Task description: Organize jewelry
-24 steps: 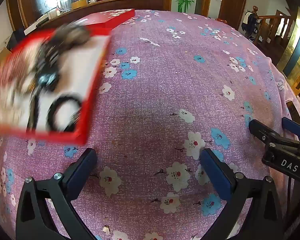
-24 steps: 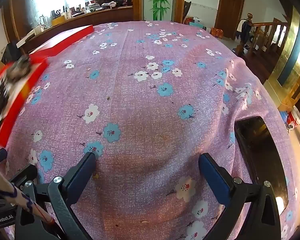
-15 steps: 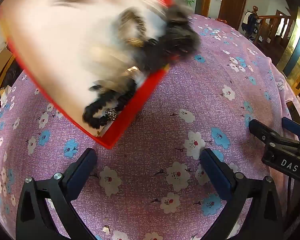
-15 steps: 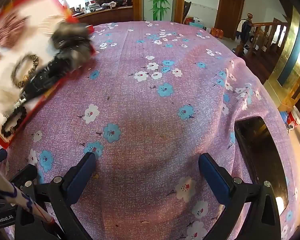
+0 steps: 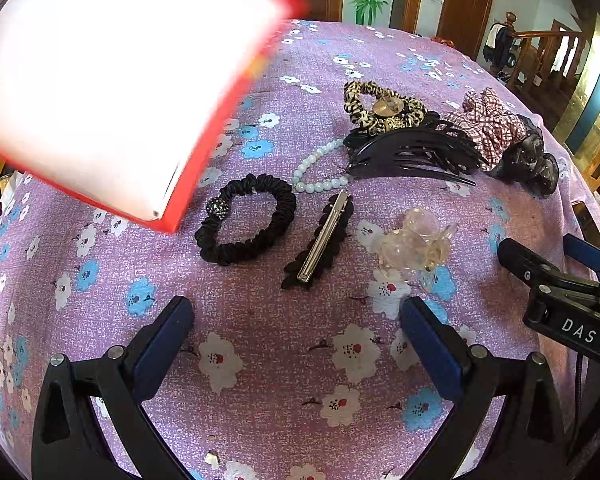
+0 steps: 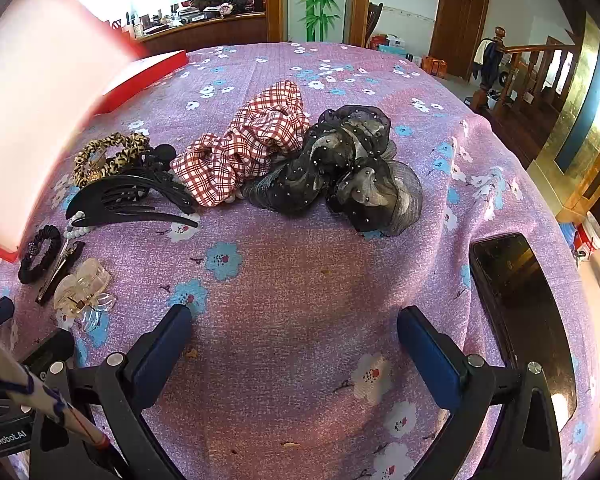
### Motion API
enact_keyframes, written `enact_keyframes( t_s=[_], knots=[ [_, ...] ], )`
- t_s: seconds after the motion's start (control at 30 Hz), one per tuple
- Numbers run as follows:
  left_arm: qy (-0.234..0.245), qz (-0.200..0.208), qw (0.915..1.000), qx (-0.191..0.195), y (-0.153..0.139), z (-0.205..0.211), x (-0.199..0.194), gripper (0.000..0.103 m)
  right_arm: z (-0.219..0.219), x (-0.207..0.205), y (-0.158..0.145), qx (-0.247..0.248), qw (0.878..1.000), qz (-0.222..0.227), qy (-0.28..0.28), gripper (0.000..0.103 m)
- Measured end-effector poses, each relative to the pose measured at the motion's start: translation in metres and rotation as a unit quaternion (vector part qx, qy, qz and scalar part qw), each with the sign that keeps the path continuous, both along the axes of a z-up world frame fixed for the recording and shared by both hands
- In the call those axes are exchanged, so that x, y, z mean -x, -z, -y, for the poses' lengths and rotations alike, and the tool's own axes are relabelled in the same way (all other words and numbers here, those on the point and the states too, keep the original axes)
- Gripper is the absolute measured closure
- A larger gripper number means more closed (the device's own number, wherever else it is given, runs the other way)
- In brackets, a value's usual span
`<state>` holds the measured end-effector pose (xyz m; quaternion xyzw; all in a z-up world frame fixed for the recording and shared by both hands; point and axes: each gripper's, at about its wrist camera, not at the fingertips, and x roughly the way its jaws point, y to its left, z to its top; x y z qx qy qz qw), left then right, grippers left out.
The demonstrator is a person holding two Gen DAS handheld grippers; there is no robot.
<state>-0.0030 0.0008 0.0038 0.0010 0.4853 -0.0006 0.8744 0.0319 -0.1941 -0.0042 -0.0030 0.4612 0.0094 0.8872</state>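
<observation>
Hair accessories lie scattered on the purple flowered cloth (image 5: 300, 360): a black scrunchie (image 5: 246, 220), a black leaf clip with a metal bar (image 5: 322, 236), a clear claw clip (image 5: 416, 244), a pearl bracelet (image 5: 316, 170), a large black claw clip (image 5: 412, 152), a leopard scrunchie (image 5: 380, 106), a red plaid scrunchie (image 6: 248, 144) and a black gauze bow (image 6: 340, 168). A red box with a white inside (image 5: 112, 80) hangs tilted and blurred above the cloth at upper left. My left gripper (image 5: 296, 336) and right gripper (image 6: 294, 340) both stand open over bare cloth, nearer the camera than the accessories.
A red lid (image 6: 148, 76) lies at the cloth's far left edge. A dark phone (image 6: 520, 300) lies on the right side. The table's right edge drops toward a wooden stair rail (image 6: 540, 64). The right gripper's body (image 5: 560, 300) shows in the left wrist view.
The red box came in from the left, tipped over the cloth, and the accessories that lay in it are now spread on the cloth. Both grippers have stayed still and open.
</observation>
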Motion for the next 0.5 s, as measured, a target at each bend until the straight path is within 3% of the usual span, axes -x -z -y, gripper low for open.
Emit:
enact_keyframes(
  t_s=[0.5],
  knots=[
    [0.0, 0.0, 1.0, 0.0, 0.0026, 0.0014, 0.0027, 0.0, 0.0006, 0.0001, 0.0009, 0.0, 1.0, 0.0, 0.0, 0.0]
  ],
)
